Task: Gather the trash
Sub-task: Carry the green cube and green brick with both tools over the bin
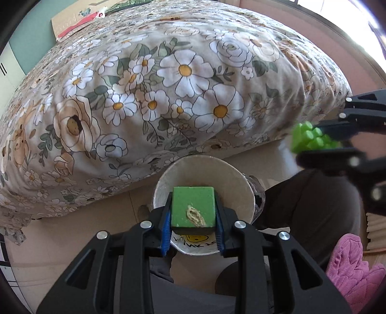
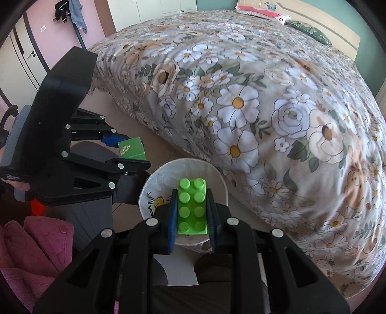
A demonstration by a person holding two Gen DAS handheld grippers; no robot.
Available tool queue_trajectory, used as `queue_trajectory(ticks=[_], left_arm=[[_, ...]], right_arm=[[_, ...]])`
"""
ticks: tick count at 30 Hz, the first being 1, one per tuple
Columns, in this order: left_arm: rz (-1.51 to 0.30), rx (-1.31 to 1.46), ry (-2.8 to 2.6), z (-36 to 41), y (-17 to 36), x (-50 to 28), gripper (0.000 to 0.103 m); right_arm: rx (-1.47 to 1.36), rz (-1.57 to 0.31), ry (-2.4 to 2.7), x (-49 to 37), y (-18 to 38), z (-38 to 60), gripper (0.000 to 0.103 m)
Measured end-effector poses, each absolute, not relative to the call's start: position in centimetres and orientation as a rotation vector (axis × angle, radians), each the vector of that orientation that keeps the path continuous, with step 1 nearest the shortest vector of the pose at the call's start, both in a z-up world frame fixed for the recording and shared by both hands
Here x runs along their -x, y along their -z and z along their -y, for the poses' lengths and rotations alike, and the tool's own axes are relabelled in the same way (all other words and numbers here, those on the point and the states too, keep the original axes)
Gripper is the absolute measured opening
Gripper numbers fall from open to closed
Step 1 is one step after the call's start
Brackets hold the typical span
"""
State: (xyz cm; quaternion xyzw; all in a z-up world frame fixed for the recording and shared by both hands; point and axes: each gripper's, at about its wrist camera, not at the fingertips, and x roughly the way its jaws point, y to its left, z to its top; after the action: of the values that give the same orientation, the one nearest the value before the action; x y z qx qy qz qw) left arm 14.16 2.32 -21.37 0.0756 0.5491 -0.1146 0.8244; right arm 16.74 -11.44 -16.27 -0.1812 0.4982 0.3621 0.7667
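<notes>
My left gripper (image 1: 193, 212) is shut on a green cube (image 1: 193, 205) with a beige smear on its top, held right over a white bin (image 1: 168, 181) on the floor. My right gripper (image 2: 191, 212) is shut on a bright green studded toy brick (image 2: 192, 207), also held above the white bin (image 2: 149, 188), which has a yellow smiley on its liner. The left wrist view shows the right gripper (image 1: 320, 142) and its brick (image 1: 311, 139) at the right edge. The right wrist view shows the left gripper (image 2: 130, 149) and its cube (image 2: 132, 147) at the left.
A bed with a floral quilt (image 1: 168, 84) fills the space behind the bin, also in the right wrist view (image 2: 265, 108). A pink cloth (image 1: 349, 270) lies at the lower right. A dark trouser leg (image 1: 308, 205) is beside the bin. A wardrobe (image 2: 156, 9) stands far back.
</notes>
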Motion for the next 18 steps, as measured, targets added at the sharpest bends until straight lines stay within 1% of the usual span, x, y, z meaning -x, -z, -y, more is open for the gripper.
queue_trajectory(ticks=[7, 18], left_arm=[[-1.242, -0.112, 0.225, -2.9, 26.2, -14.8, 0.032], [-1.373, -0.034, 0.198, -3.7, 34.6, -16.5, 0.032]], right_arm=[[0.364, -1.180, -0.754, -17.4, 22.8, 10.8, 0.023], [0.216, -1.360, -0.694, -19.9, 32.3, 10.3, 0.023]])
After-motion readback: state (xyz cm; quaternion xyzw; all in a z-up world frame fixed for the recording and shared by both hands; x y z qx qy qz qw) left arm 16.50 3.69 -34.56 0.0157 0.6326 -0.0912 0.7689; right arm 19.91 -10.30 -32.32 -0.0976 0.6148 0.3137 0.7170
